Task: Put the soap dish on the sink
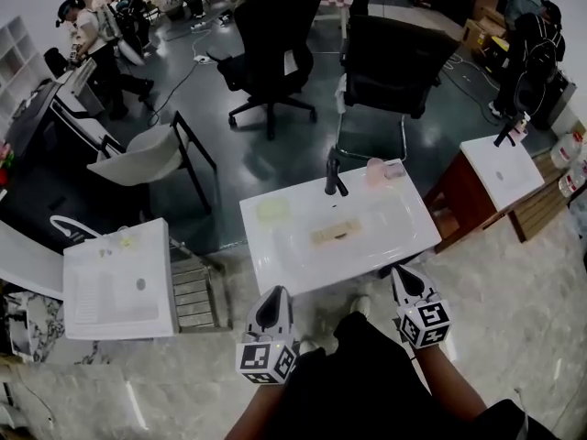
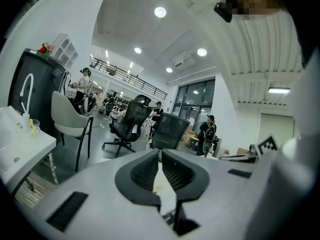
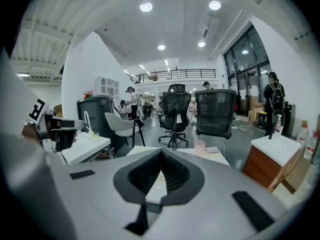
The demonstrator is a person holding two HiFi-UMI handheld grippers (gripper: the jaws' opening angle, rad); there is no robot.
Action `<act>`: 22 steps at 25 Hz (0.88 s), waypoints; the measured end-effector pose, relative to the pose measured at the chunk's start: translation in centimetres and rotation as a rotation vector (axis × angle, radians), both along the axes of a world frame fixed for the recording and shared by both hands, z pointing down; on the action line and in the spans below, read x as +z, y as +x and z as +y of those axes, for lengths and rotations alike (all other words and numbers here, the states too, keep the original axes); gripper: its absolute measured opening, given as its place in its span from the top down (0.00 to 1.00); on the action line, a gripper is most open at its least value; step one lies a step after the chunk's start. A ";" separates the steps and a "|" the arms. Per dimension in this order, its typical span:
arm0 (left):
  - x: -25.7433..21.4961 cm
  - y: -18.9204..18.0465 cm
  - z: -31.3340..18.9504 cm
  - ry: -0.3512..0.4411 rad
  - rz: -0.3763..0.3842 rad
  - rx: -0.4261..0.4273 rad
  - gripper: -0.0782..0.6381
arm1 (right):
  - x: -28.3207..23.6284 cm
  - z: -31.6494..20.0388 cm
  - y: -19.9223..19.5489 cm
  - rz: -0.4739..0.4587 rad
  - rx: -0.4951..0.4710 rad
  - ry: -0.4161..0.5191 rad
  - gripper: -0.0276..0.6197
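A white sink point(image 1: 385, 236) with a black faucet point(image 1: 334, 180) stands in front of me in the head view. On its top lies a tan rectangular soap dish point(image 1: 335, 234), with a pale yellowish round dish point(image 1: 272, 211) to its left. My left gripper point(image 1: 273, 308) hangs just before the sink's near edge, left of centre, its jaws shut with nothing between them point(image 2: 160, 156). The right gripper point(image 1: 406, 282) is at the near right corner, also shut and empty point(image 3: 161, 156). Neither touches the soap dish.
A pink cup point(image 1: 375, 170) stands at the sink's far right corner. Another white sink point(image 1: 110, 291) is at the left, a third point(image 1: 503, 174) on a wooden cabinet at the right. Black office chairs point(image 1: 394, 62) and a white chair point(image 1: 138, 159) stand beyond, with people farther back.
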State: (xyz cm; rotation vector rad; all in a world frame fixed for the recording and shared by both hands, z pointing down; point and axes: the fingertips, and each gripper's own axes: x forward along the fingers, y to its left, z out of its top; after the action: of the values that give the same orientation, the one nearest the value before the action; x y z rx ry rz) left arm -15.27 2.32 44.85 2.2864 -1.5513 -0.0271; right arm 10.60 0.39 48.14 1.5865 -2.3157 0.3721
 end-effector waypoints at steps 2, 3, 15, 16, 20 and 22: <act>0.0 0.3 -0.3 0.003 -0.004 0.008 0.86 | -0.2 0.1 0.4 0.002 0.007 0.003 0.96; 0.1 0.4 -0.5 0.003 -0.004 0.009 0.86 | -0.3 0.0 0.6 0.001 0.009 0.003 0.96; 1.1 1.5 -2.1 -0.029 0.061 0.030 0.86 | -0.8 0.2 2.1 -0.014 0.048 0.013 0.96; 1.1 1.7 -2.0 -0.029 0.063 0.036 0.86 | -0.9 0.3 2.1 -0.015 0.048 0.015 0.96; 1.1 1.6 -1.8 -0.034 0.083 0.054 0.86 | -1.4 0.4 1.5 -0.027 0.055 0.031 0.96; 1.0 1.4 -1.9 -0.030 0.084 0.063 0.86 | -1.6 0.4 1.1 -0.028 0.061 0.040 0.96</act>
State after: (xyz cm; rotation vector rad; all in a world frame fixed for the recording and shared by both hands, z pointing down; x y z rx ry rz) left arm -13.88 0.42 45.84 2.2790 -1.4275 -0.0812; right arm 11.67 0.75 46.56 1.6844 -2.3131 0.3664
